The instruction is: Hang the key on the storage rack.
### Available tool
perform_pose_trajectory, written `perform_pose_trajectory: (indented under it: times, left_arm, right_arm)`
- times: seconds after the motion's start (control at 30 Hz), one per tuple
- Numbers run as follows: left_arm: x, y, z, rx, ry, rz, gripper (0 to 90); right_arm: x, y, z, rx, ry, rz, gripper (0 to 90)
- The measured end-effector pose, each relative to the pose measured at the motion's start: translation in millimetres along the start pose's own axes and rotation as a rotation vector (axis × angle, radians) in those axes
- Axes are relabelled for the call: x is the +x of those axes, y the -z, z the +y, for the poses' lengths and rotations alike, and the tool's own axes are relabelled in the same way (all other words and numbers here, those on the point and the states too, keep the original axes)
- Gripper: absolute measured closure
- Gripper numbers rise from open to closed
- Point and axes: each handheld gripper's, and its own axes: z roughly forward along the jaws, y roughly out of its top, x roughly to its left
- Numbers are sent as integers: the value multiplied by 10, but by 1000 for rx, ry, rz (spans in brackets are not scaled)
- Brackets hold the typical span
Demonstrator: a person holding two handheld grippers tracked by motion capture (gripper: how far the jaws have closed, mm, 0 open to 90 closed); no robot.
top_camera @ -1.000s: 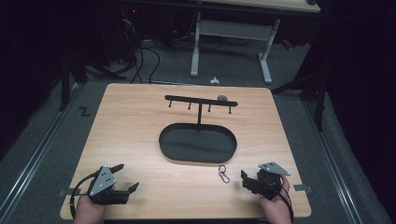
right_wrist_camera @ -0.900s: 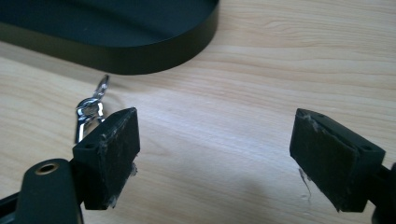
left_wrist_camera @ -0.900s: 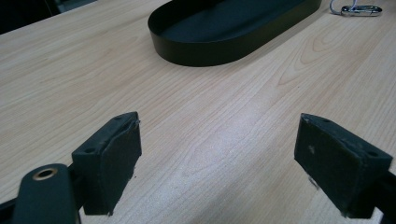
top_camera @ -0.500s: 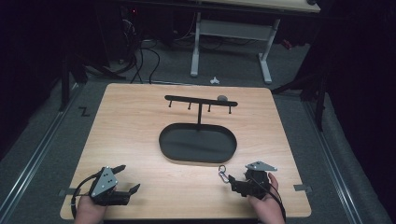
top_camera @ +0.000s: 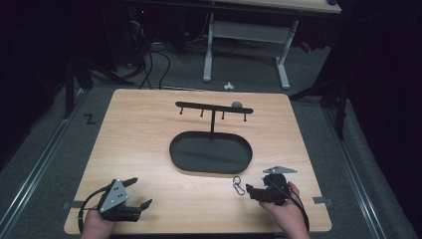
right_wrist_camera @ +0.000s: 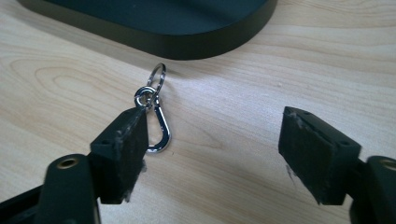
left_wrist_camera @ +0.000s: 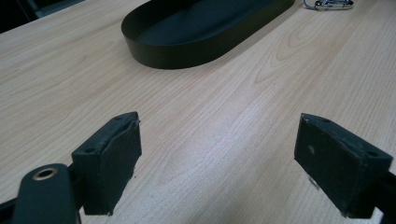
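Note:
A silver carabiner with a key ring (top_camera: 238,185) lies on the wooden table just in front of the black oval tray (top_camera: 209,154). From the tray's back edge rises a black T-shaped hook stand (top_camera: 214,107). My right gripper (top_camera: 250,191) sits right of the carabiner, pointing left at it. In the right gripper view the carabiner (right_wrist_camera: 159,126) lies by the left jaw's tip; my right gripper (right_wrist_camera: 212,121) is open and its jaws have just been closing, with nothing pressed between them. My left gripper (top_camera: 140,193) rests open at the front left, its jaws (left_wrist_camera: 219,121) wide and empty.
A small grey object (top_camera: 237,104) sits on the stand's bar. The left gripper view has the tray's rim (left_wrist_camera: 154,51) ahead and the carabiner (left_wrist_camera: 331,3) at the top right. Tape marks (top_camera: 321,201) flank the table's front corners. Desk legs stand on the floor behind.
My right gripper has moved left across the front of the table, up to the carabiner. The left gripper has stayed where it was.

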Motion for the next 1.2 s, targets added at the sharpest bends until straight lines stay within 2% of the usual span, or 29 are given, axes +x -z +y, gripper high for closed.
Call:
perform_pose_trajectory:
  times: [0.13, 0.3, 0.4, 0.57, 0.63, 0.7, 0.73, 0.93, 0.97, 1.0, 1.07, 1.2]
  left_arm:
    - [-1, -6, 2, 2, -2, -4, 153]
    - [-12, -23, 1, 8, -7, -6, 153]
    - [-19, -25, 3, 15, -14, -12, 153]
    - [-27, -40, 3, 20, -16, -16, 153]
    - [-29, -39, 5, 22, -20, -19, 153]
    - [-31, -38, 5, 23, -21, -20, 153]
    - [-30, -38, 6, 23, -24, -21, 153]
    - [-35, -42, 4, 27, -27, -26, 153]
    - [-35, -42, 4, 27, -27, -26, 153]
    - [-37, -42, 4, 27, -28, -27, 153]
    - [-39, -43, 3, 29, -31, -28, 153]
    - [-39, -47, 2, 35, -36, -33, 153]
  right_arm:
    - [0, 18, 58, 39, 42, -20, 289]
    - [-5, 49, 140, 76, 38, -31, 241]
    - [-20, 56, 170, 101, 38, -24, 226]
    - [-7, 51, 201, 155, 78, -4, 198]
    - [5, 50, 220, 173, 56, -2, 178]
    - [21, 58, 251, 181, 18, 20, 175]
    - [34, 61, 265, 189, 20, 25, 168]
    - [152, 13, 313, 222, 106, 1, 161]
    - [152, 13, 313, 222, 106, 1, 161]
    - [178, -18, 333, 233, 129, 15, 162]
    - [198, -51, 346, 235, 119, 22, 179]
    - [223, -138, 367, 263, 130, 41, 217]
